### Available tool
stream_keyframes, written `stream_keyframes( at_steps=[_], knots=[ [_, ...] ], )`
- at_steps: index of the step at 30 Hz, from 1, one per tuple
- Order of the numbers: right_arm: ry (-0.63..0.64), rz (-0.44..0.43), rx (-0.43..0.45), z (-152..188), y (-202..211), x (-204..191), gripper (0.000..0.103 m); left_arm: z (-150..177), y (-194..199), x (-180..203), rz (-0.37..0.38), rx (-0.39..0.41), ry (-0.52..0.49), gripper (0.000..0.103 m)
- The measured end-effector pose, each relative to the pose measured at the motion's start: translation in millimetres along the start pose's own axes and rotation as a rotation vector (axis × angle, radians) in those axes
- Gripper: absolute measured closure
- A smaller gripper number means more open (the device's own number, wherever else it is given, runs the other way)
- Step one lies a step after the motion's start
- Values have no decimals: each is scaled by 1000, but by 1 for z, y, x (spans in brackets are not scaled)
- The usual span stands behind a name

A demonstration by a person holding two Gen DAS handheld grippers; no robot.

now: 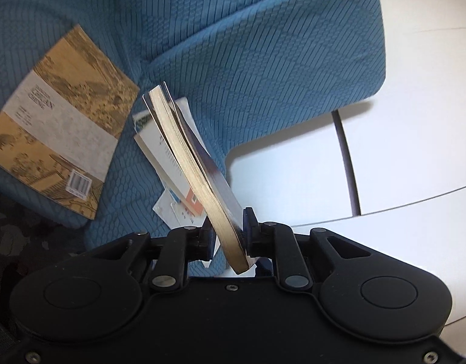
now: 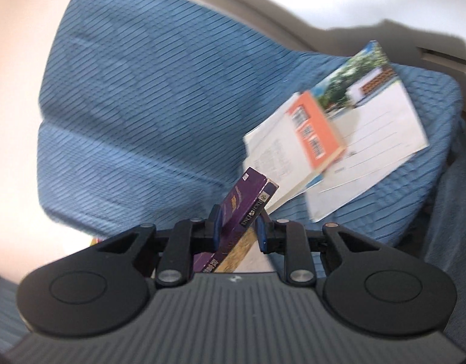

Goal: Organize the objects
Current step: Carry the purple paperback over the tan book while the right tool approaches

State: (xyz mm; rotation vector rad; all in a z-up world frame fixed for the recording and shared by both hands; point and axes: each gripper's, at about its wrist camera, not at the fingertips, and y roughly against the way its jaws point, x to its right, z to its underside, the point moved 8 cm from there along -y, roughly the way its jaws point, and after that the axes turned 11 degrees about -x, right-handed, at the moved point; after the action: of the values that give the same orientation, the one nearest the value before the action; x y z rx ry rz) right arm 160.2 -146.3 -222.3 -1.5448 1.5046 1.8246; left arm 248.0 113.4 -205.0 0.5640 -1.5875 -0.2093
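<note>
Your left gripper (image 1: 229,236) pinches a paperback book (image 1: 190,163) edge-on; your right gripper (image 2: 237,227) clamps a purple book (image 2: 242,209) above the blue sofa (image 2: 142,91).

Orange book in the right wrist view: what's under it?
The orange book lies on an open white booklet, which overlaps a larger photo-covered sheet, all on the blue cushion. Anything under the overlaps is hidden.
</note>
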Motion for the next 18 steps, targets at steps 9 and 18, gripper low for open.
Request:
stream_keyframes(
  at_steps=[9, 18],
  knots=[
    [142, -21, -83, 9, -36, -67, 77, -24, 56, -13, 27, 116, 16, 85],
    [207, -13, -218, 15, -103, -90, 77, -49, 77, -54, -3, 190, 40, 84]
  ],
)
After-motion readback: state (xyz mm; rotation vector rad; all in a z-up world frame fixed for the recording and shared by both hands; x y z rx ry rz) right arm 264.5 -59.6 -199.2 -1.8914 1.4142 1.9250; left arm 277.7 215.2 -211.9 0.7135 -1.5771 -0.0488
